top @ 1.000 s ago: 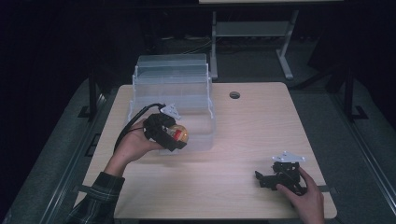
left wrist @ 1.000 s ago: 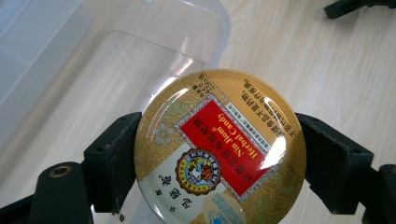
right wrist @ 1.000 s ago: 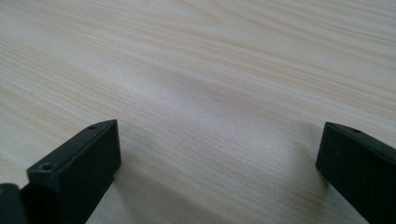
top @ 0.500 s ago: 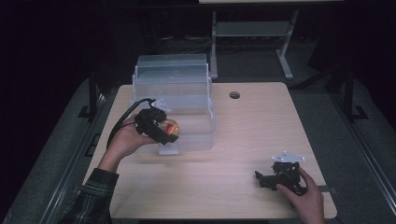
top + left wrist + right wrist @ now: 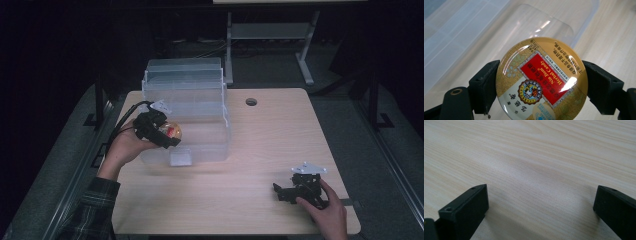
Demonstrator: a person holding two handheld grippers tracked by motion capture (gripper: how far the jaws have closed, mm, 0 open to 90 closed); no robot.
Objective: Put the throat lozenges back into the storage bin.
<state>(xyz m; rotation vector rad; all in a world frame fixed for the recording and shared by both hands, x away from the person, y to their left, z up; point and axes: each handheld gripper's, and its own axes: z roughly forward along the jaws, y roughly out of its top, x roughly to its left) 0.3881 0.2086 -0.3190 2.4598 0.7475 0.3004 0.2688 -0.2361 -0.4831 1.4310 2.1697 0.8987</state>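
Slippage is the main risk: left gripper [image 5: 541, 82], jaws closed on the rim of a glossy round tin [image 5: 541, 80] above the clear stepped bin's [image 5: 187, 100] front lip, could drop it outside, while right gripper [image 5: 300, 187] rests wide open, empty, on the table [image 5: 260, 140].

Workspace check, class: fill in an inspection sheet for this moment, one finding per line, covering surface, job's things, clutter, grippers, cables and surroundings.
Surface: pale wooden table, with a round hole near its far edge.
Job's things: round candy tin, gold with a red label; clear plastic drawer unit on the table.
Clutter: nothing seen.
Grippers: left gripper shut on the tin beside the drawer unit; right gripper open, low over bare wood.
Cables: black cable trailing from the left gripper.
Surroundings: dark room; grey floor; metal frame behind the table.
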